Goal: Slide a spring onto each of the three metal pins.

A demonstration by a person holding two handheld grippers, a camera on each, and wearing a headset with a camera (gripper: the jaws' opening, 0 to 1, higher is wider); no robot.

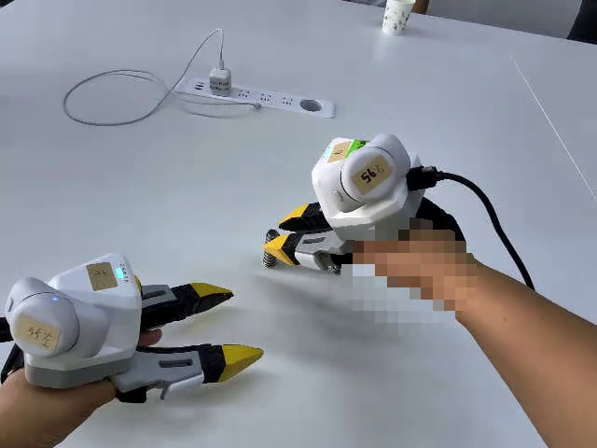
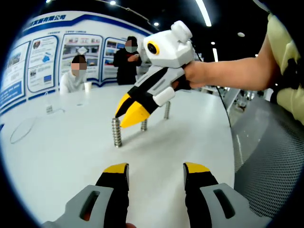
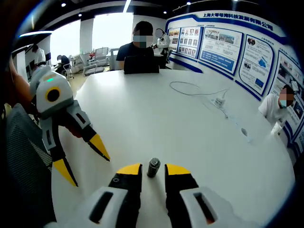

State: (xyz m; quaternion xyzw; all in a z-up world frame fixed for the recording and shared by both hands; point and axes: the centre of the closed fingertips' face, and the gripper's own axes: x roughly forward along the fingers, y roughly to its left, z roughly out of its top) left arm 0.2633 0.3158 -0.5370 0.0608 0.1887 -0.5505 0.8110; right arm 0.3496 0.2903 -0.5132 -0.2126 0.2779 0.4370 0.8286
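- In the left gripper view the nearest pin (image 2: pixel 116 132) looks ribbed from top to bottom, so we'd say it's wearing a grey spring (image 2: pixel 116 137). The middle pin (image 2: pixel 144 125) and far pin (image 2: pixel 167 110) stand upright in a row behind it, too small for us to tell if they're coiled.
- Everything sits on a big white counter (image 1: pixel 140 205). A power strip (image 1: pixel 256 96) and a paper cup (image 1: pixel 398 16) are further off, and there are blue wall posters (image 3: pixel 228 42) around the room.
- The right tool (image 1: pixel 282 235) is narrow, with its tips on either side of the nearest pin. There's a sliver of gap each side, so it's not clamped as far as we can see.
- The left tool (image 1: pixel 227 324) is spread wide, holding nothing, apart from the pins.
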